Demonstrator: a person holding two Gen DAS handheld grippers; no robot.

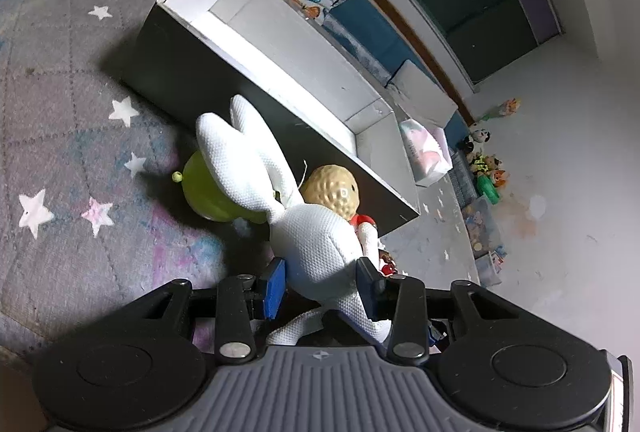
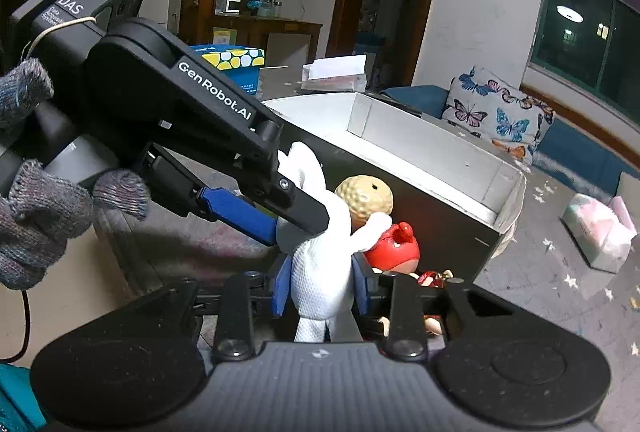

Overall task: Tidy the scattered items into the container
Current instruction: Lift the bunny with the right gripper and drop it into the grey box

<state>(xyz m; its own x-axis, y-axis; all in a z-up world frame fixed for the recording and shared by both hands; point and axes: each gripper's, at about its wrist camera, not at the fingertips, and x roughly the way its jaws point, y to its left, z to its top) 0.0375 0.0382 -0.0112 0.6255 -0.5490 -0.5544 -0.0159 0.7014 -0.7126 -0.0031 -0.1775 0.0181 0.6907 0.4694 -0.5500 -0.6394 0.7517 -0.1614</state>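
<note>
Left wrist view: left gripper (image 1: 325, 282) jaws pressed on white rabbit toy (image 1: 316, 244).
Right gripper (image 2: 320, 288): jaws closed on same toy.
Container (image 2: 440, 159): just behind.

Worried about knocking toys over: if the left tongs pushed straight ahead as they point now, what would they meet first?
Probably the tan round-headed toy just beyond the white plush rabbit that the left tongs hold, then the box's dark side wall; depth is uncertain.
</note>
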